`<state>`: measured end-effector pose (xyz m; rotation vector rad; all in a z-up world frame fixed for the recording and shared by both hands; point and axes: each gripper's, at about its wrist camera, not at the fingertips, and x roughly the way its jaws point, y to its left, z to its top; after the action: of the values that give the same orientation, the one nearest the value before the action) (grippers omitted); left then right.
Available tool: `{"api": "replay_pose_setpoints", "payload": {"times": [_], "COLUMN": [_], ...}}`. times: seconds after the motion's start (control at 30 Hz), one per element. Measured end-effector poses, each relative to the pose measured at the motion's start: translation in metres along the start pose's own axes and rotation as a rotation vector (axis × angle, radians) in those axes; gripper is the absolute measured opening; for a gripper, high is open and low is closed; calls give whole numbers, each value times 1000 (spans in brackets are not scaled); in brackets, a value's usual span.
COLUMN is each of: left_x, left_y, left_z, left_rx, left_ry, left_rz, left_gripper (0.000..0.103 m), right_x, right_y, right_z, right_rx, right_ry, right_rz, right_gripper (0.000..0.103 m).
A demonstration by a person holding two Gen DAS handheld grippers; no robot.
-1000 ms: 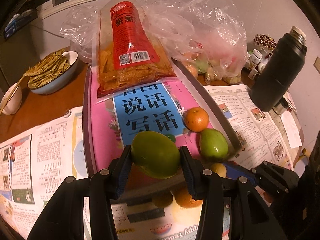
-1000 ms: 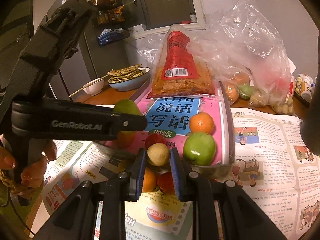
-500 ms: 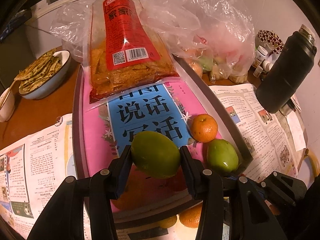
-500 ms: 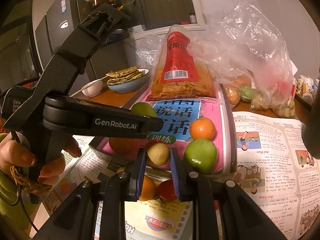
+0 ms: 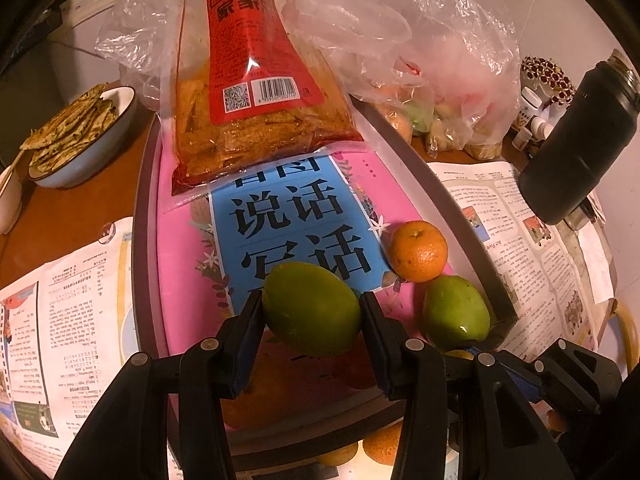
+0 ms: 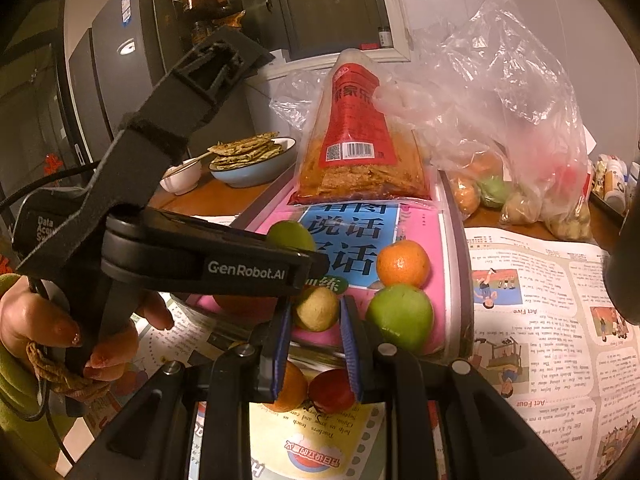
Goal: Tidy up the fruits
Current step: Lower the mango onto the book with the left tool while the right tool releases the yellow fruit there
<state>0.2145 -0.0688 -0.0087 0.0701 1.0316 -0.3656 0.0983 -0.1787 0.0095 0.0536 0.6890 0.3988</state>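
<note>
Both grippers hold fruit: left fingers clamp a green one; only the right view shows the yellowish one pinched.

Brown wooden table, newspapers, grey tray, blue bowl, black flask, plastic bag

Tray: grey rim, pink liner, blue panel with black characters. Snack bag: red label over orange contents. Held fruit: green. Mandarin: orange. Flask: matte black. Small fruit: yellowish tan.
</note>
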Motion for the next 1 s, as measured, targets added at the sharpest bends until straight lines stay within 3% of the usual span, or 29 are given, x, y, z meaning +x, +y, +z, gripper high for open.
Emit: {"api": "replay_pose_setpoints", "payload": {"times": [1.0], "left_x": [9], "left_y": [15], "left_z": [4], "left_rx": [-38], "left_ry": [0], "left_rz": [-16], "left_gripper": [49], "right_x": [12], "right_y": [-2], "right_z": [-2], "right_rx": [-14], "right_ry": [27], "right_rz": [-43], "right_gripper": [25]}}
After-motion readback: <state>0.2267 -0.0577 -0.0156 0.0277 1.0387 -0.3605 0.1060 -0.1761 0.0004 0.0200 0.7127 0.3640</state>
